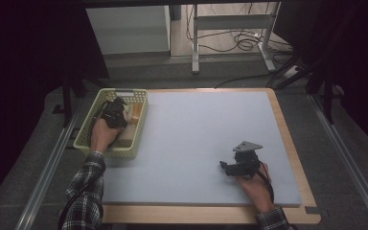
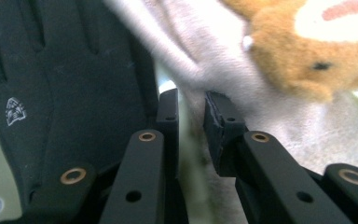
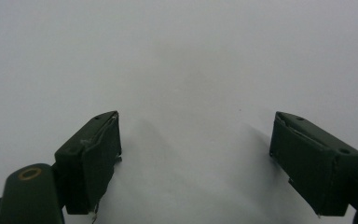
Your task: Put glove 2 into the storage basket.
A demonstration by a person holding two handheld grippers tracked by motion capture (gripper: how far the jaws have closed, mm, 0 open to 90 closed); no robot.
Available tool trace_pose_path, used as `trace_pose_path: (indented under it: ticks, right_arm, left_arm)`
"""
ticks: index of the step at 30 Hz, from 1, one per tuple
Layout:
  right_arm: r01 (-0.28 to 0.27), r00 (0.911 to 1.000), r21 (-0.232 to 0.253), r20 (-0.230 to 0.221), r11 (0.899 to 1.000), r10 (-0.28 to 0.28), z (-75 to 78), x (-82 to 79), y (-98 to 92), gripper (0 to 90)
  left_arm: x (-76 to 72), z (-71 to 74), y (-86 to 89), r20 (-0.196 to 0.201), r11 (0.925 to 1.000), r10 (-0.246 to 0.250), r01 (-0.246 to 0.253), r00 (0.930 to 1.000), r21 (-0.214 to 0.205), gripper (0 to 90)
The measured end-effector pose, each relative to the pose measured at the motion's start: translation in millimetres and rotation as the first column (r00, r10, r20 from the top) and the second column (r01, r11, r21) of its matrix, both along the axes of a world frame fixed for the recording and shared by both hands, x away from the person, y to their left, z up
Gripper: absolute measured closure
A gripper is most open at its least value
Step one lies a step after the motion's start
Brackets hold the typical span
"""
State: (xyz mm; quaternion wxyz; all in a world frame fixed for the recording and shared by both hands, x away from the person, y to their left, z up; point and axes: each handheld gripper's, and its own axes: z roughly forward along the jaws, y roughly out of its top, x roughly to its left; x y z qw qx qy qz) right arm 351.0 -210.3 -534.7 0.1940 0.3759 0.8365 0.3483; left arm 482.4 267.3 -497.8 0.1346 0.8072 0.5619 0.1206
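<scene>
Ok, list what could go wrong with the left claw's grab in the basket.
1. The left claw has pinched only a thin fold of the pale fabric, so it may slip free on lifting.
2. The black glove lies against the left jaw and could get dragged up too.
3. The brown plush toy rests on that fabric and might tumble, possibly over the basket rim.

**Crowded basket, open mat**

The left tongs (image 2: 191, 126) are working inside the green basket (image 1: 90, 125), where its walls are hemming them in on every side. A black glove (image 2: 51, 93) is lying close on one side, with pale cloth (image 2: 223, 65) and a plush bear (image 2: 307, 46) crowding the other. The grey surface (image 1: 206, 139) around the right tongs (image 3: 196, 154) is lying bare, leaving wide passage.
</scene>
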Motion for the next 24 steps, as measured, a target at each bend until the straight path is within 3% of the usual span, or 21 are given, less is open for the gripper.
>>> trace_pose_path:
  ticks: [4,6,10,14,19,24]
  right_arm:
    - [0.000,1.0000,-0.003,0.003,1.000,0.000,0.0,-0.1,0.0,16.1]
    - [-0.001,1.0000,-0.002,0.002,1.000,0.001,0.0,0.0,-0.1,16.1]
    - [0.000,1.0000,-0.002,0.003,1.000,0.000,0.0,-0.1,0.1,16.1]
    - [0.000,1.0000,-0.004,0.005,1.000,0.000,0.0,-0.4,0.3,16.1]
    - [0.000,1.0000,-0.004,0.005,1.000,0.000,0.0,-0.4,0.2,16.1]
    - [0.001,1.0000,-0.005,0.005,1.000,-0.001,0.0,-0.7,0.4,16.1]
  left_arm:
    - [-0.3,2.3,5.9,0.011,0.9997,0.024,-0.024,0.9997,-0.010,70.6]
    - [-2.5,6.6,14.6,0.042,0.9980,0.046,-0.044,0.9981,-0.046,68.5]
    - [-6.7,12.2,19.6,0.088,0.9969,0.057,-0.052,0.9945,-0.058,61.8]
    - [-10.1,17.5,21.8,0.126,0.9958,0.065,-0.056,0.9899,-0.071,52.5]
    - [-12.1,21.2,23.6,0.131,0.9925,0.077,-0.064,0.9883,-0.104,34.6]
    - [-16.0,26.7,26.0,0.160,0.9874,0.101,-0.080,0.9819,-0.137,23.5]
